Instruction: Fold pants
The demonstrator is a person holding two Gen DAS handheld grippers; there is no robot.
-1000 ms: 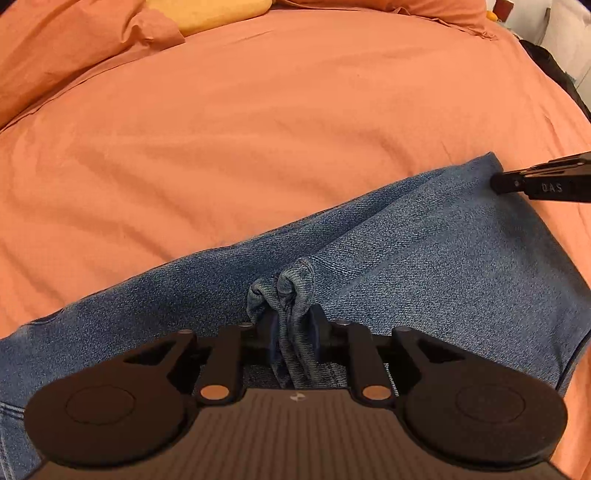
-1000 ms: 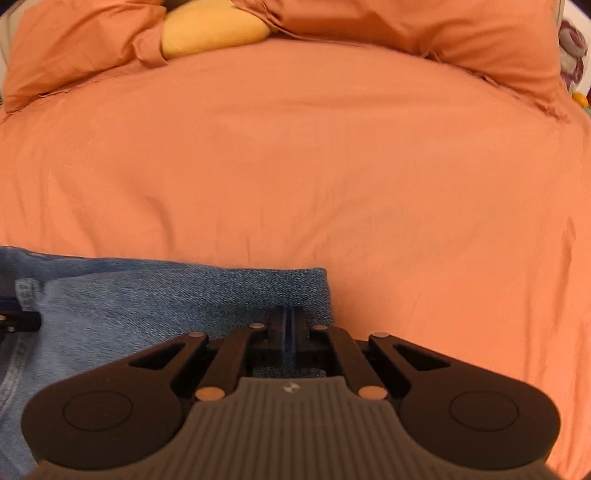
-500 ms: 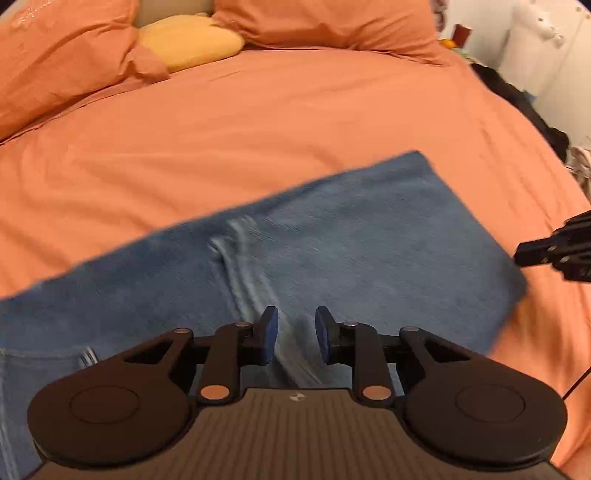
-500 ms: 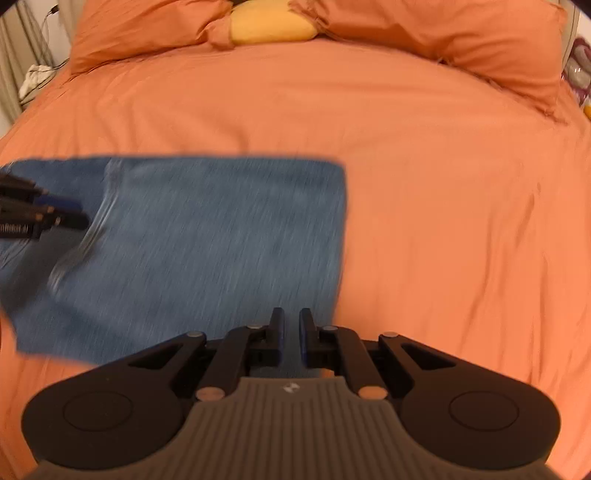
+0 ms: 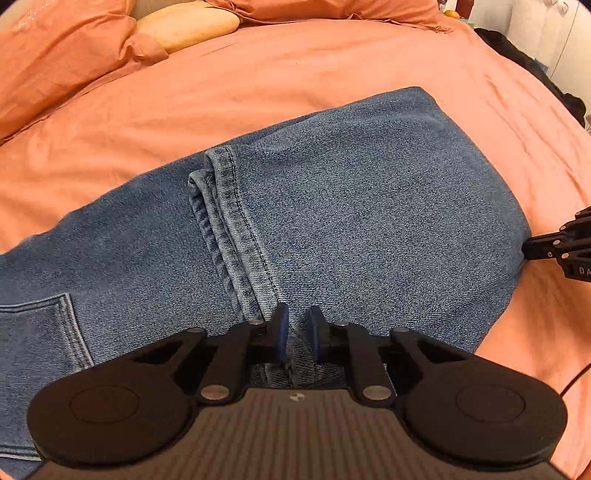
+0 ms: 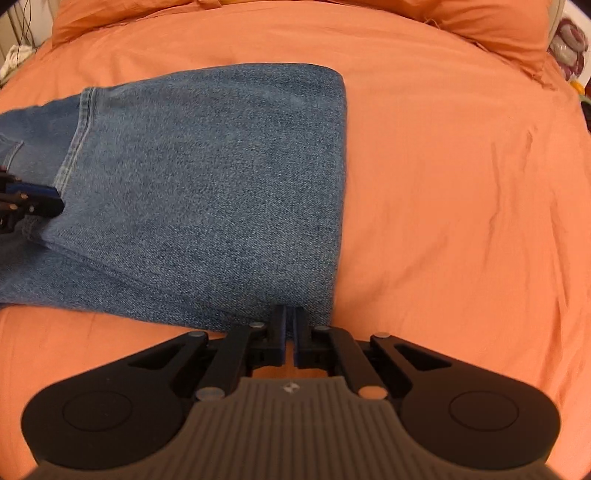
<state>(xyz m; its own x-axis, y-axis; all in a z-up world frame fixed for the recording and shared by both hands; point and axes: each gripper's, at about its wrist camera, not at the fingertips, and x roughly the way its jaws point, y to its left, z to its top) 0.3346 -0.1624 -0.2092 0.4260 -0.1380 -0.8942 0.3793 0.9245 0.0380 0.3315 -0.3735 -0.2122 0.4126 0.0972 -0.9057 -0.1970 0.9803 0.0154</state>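
Coarse blue denim pants (image 5: 332,221), folded flat, lie on the smooth orange bed sheet (image 5: 258,92). Left tongs (image 5: 295,332) stand released over the stitched hem; only this view shows a patch pocket (image 5: 40,332) at 9 o'clock. Right tongs (image 6: 290,332) are nearly closed, gripping nothing, at the fold's near corner.

Orange bedsheet (image 5: 295,74) spread wide and lightly creased. At its head, orange pillows (image 5: 62,62) flanking a yellow cushion (image 5: 188,24). Dark clothing (image 5: 517,55) heaped past the right edge. White cloth (image 6: 14,59) off the far left.
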